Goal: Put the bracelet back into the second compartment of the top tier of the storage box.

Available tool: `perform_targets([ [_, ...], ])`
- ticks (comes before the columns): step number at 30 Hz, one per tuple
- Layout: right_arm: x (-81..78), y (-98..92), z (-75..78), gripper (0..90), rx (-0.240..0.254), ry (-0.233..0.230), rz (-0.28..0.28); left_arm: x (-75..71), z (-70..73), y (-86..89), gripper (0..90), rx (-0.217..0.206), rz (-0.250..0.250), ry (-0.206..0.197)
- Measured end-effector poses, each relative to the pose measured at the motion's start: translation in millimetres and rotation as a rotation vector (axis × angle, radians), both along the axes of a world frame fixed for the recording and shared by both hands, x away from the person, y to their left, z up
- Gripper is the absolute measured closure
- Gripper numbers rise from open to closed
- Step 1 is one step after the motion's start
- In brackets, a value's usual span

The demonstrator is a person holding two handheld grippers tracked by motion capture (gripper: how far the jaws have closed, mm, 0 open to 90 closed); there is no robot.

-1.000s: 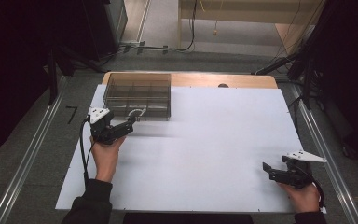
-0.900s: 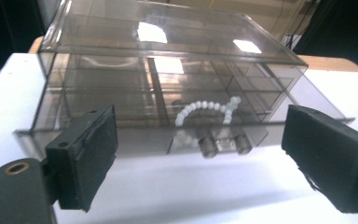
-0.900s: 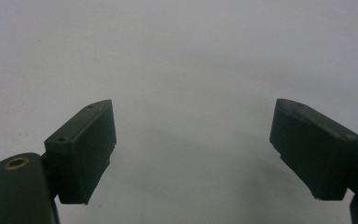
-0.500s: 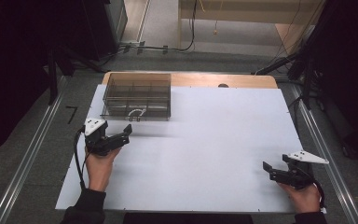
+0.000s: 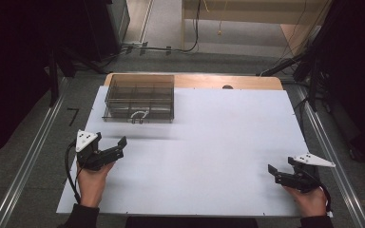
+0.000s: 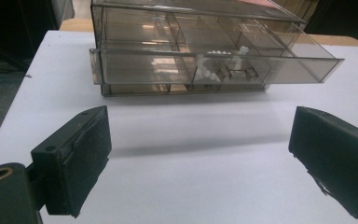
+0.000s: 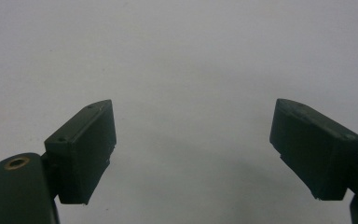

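A clear smoke-tinted plastic drawer organizer (image 5: 139, 97) sits at the upper left of the high view on a white table (image 5: 218, 142), its lower drawer (image 6: 214, 70) pulled partway out. In the left gripper view its far right corner is cut off by the frame edge, and the small white pieces (image 6: 214, 63) lying in the drawer's middle compartment are too small and blurred through the plastic to count or name; a white curved piece (image 5: 138, 115) at the drawer's front edge is equally hard to make out.

One organizer, two grippers, two hands. The left gripper (image 5: 116, 148), at lower left of the high view, has just been opening its jaws, which now stand wide apart with only bare table between them, well short of the drawer. The right gripper (image 5: 272, 172), at lower right, is likewise spread wide and holds nothing, hovering over plain white surface in its own view. Both forearms are cropped by the bottom edge.
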State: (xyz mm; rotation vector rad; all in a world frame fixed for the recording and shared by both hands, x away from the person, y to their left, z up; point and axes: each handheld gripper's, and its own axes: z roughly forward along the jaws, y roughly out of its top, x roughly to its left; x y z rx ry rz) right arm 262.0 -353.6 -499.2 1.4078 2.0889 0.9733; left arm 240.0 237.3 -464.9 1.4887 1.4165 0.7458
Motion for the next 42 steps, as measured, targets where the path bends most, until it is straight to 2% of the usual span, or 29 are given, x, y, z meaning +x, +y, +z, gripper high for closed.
perform_targets([
  [2,-0.2,-0.2,0.1,13.1,0.001,0.000,-0.003,-2.9,-2.6,0.9,6.3,-0.006,-0.006,0.004],
  [7,-0.6,-0.1,0.5,13.1,-0.002,-0.003,0.000,-8.5,-10.7,0.5,6.3,0.004,-0.020,0.042],
  [13,-0.5,0.2,0.3,13.1,-0.005,-0.003,0.001,-14.6,-13.8,0.6,6.3,0.010,-0.021,0.049],
  [18,-0.5,0.0,0.3,13.1,-0.005,-0.003,0.001,-18.5,-18.1,-0.2,6.3,0.017,-0.032,0.070],
  [27,-0.5,-0.1,0.0,13.1,-0.004,0.001,0.000,-30.3,-19.8,2.4,6.3,0.002,-0.038,0.076],
  [31,-0.5,0.4,0.0,13.1,-0.005,0.003,0.000,-35.3,-22.6,3.8,6.1,-0.001,-0.042,0.091],
  [42,0.0,0.3,-0.5,13.1,-0.005,0.004,0.005,-40.9,-26.9,7.9,6.1,-0.001,-0.039,0.112],
])
